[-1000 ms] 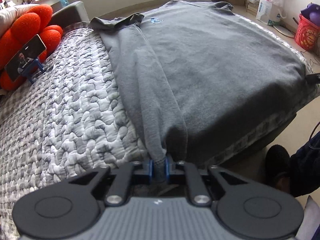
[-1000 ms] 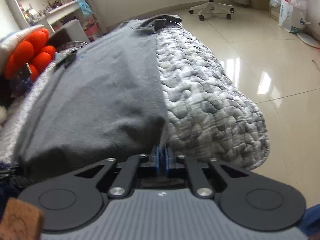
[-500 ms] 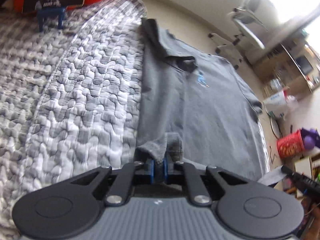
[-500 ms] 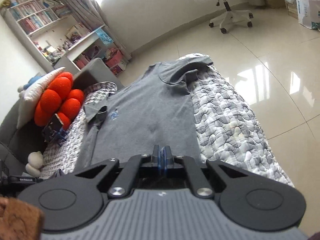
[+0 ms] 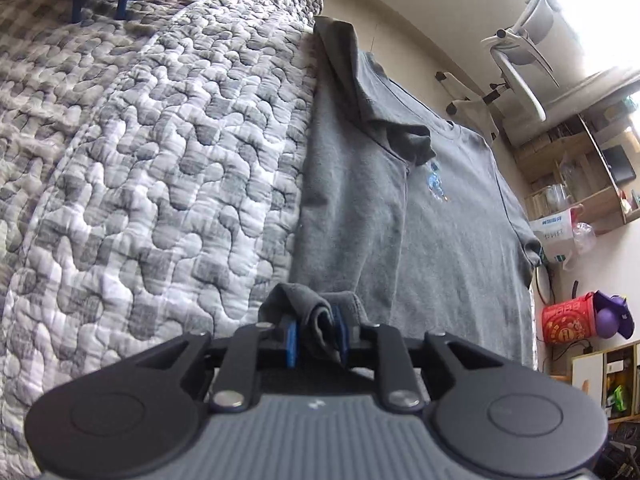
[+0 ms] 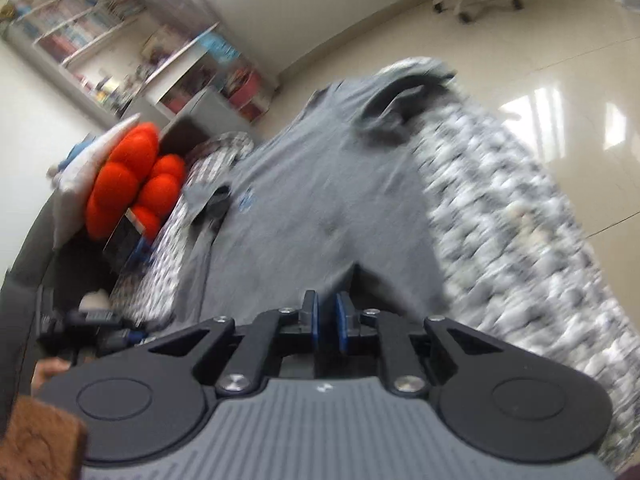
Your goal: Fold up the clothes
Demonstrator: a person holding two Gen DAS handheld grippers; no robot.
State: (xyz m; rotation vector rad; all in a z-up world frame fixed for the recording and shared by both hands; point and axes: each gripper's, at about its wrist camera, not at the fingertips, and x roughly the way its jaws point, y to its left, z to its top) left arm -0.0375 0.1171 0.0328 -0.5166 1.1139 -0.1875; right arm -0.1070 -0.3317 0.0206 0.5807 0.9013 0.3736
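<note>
T-shirt: a grey T-shirt (image 5: pixel 448 216) lies spread flat on the quilt, collar end far from the cameras, a small blue mark on its chest; one sleeve is folded over onto the body near the collar, and the near hem is doubled back in a bunch at the left gripper.
Quilt: a grey and white quilt (image 5: pixel 140 168) covers the bed under the T-shirt and shows bare on both sides of it.
Left gripper: the left gripper (image 5: pixel 316 342) has just been opening; its blue pads stand a little apart with a bunched fold of the T-shirt's hem between them, loose rather than pinched.
Right gripper: the right gripper (image 6: pixel 325 322) has also just been opening; its pads are apart with a clear gap and no cloth between them, the hem lying just beyond the tips. This view is blurred.
Red bucket: a red bucket (image 5: pixel 568 322) stands on the floor beside the bed with a purple ball in its mouth.
White bag: a white bag (image 5: pixel 556 236) with blue print sits near the shelves; what it holds cannot be told.
Shelves: wooden shelves (image 5: pixel 580 184) hold boxes and clear packets, too small to name.
Bookcase: a white bookcase (image 6: pixel 92 28) is full of books, blurred.
Cushion: an orange cushion (image 6: pixel 132 184) leans at the head of the bed.
Chair: a white office chair (image 5: pixel 524 48) stands on the tiled floor.
</note>
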